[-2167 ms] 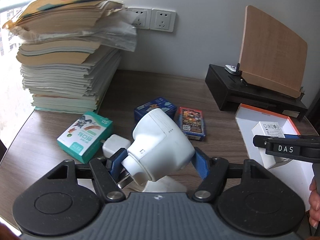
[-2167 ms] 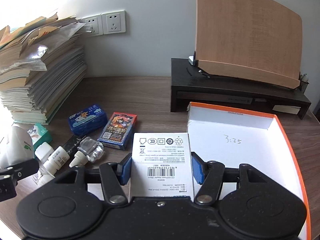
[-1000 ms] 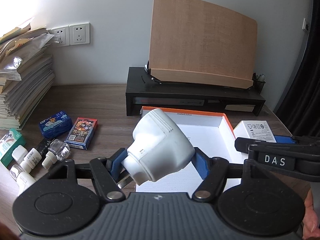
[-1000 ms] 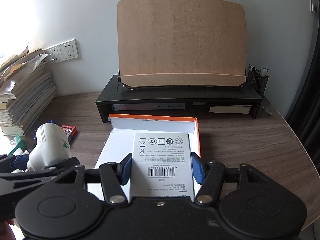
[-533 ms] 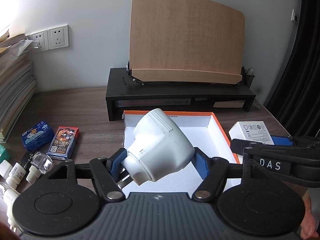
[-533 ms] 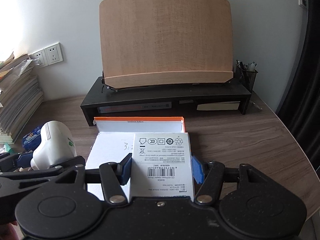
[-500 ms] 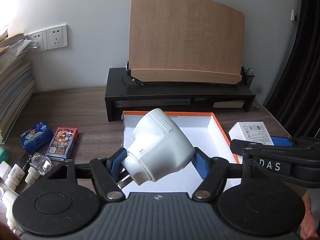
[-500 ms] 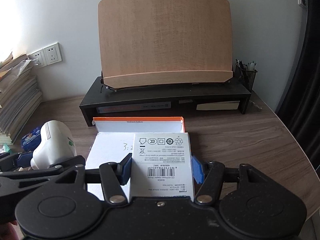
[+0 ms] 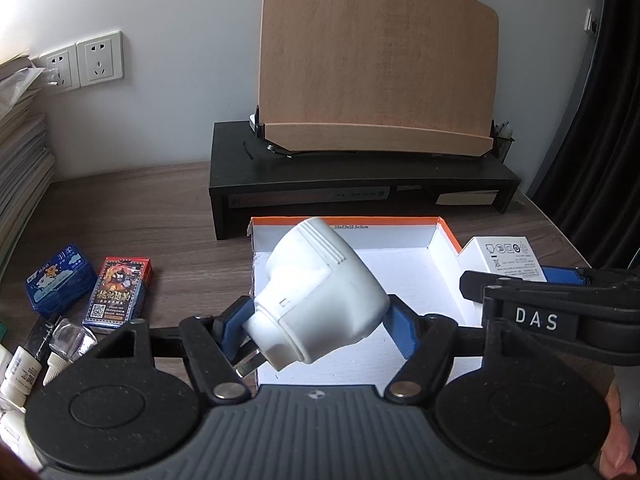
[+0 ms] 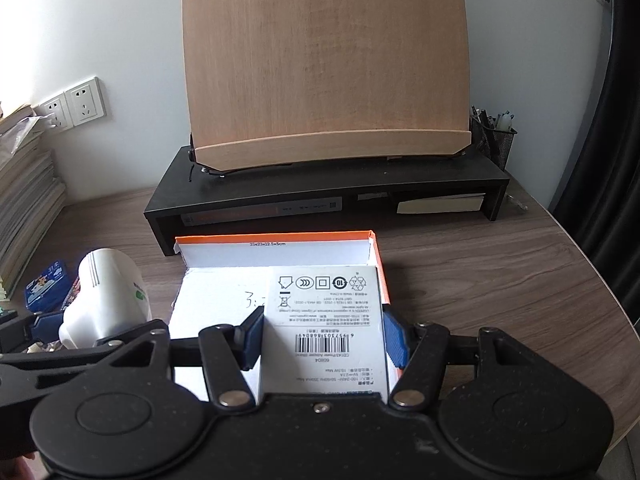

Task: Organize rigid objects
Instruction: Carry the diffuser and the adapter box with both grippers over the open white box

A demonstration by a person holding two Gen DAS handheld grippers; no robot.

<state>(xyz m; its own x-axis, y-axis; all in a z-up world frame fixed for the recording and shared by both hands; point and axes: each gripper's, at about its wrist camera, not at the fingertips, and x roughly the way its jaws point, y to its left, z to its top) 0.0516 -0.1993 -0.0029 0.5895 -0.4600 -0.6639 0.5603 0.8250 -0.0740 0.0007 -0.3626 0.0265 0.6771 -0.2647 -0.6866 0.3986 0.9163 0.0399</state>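
Observation:
My left gripper (image 9: 318, 326) is shut on a white plug-in adapter (image 9: 316, 296), held above the near left part of an open white box with an orange rim (image 9: 444, 226). My right gripper (image 10: 324, 338) is shut on a small white carton with a barcode (image 10: 326, 316), held over the right side of the same box (image 10: 280, 237). The adapter also shows at the left of the right wrist view (image 10: 106, 292). The carton and the right gripper show at the right of the left wrist view (image 9: 506, 258).
A black monitor riser (image 9: 360, 178) with a wooden book stand (image 9: 376, 64) stands behind the box. A blue pack (image 9: 58, 276), a card pack (image 9: 118, 292) and small bottles (image 9: 20, 368) lie at the left. Stacked papers (image 10: 24, 188) and a pen cup (image 10: 494, 136) flank the desk.
Both grippers have swung right from the cluttered left side to the orange-rimmed box, still holding the adapter and the carton. Over the last half second they have edged slightly closer to it.

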